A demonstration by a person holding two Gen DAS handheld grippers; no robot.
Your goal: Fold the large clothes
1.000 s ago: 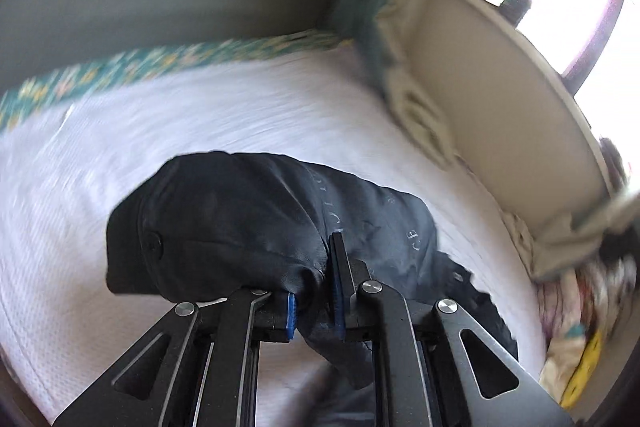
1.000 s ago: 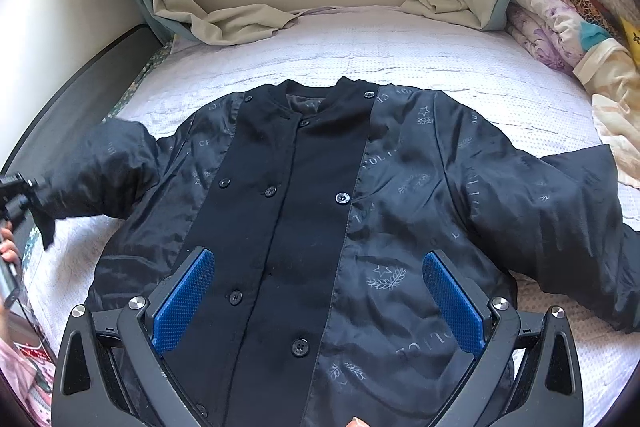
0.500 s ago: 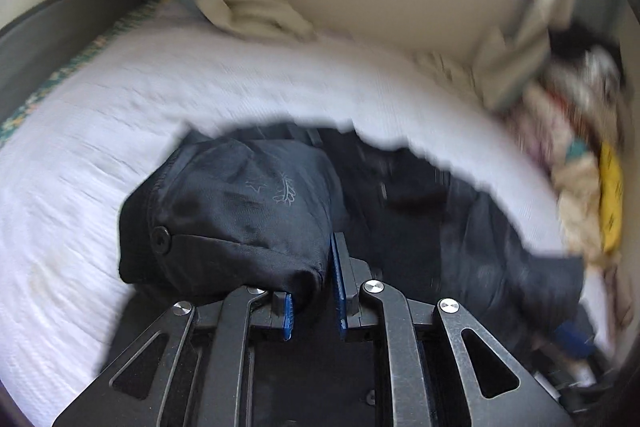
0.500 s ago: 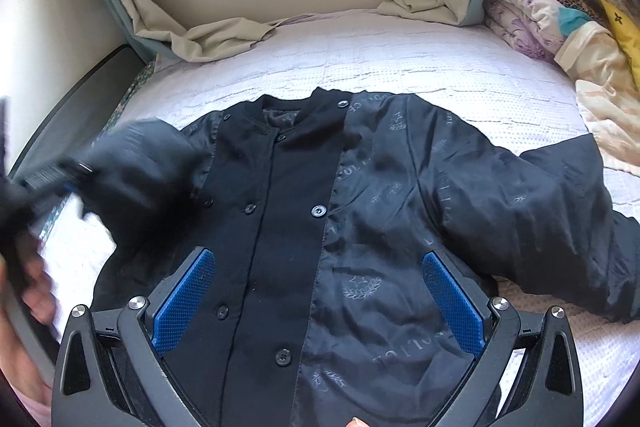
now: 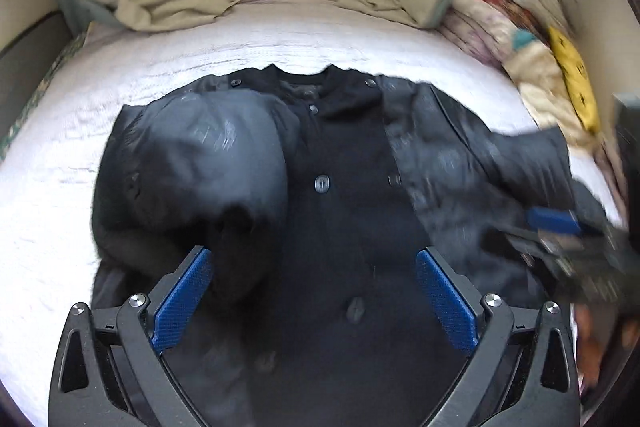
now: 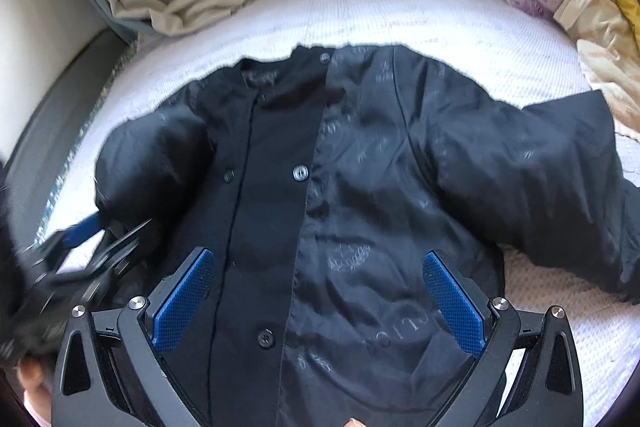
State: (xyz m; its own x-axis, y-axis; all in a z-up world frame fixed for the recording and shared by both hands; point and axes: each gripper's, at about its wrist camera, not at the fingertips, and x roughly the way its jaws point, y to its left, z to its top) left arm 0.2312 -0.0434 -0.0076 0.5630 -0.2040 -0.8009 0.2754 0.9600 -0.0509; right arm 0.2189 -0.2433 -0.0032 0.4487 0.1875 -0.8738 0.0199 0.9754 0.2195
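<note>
Black jacket [image 6: 320, 211], 1, lies under 2 spread-fingered grippers: left gripper [image 5: 316, 301], right gripper [image 6: 318, 301].

The jacket [image 6: 360, 195] is black, with a matte black button band down its middle and glossier panels to either side printed with faint grey leaf sprigs and lettering; its buttons are dark. Under the jacket the bedspread [image 6: 460, 27] is white with a fine woven texture, and beyond the jacket's collar lies a plain beige cloth [image 5: 172, 7]. To the right of the jacket the heaped bedding [image 5: 532, 39] shows cream, purple floral, teal and yellow, while both grippers carry blue textured pads [image 6: 452, 303] on black frames.
</note>
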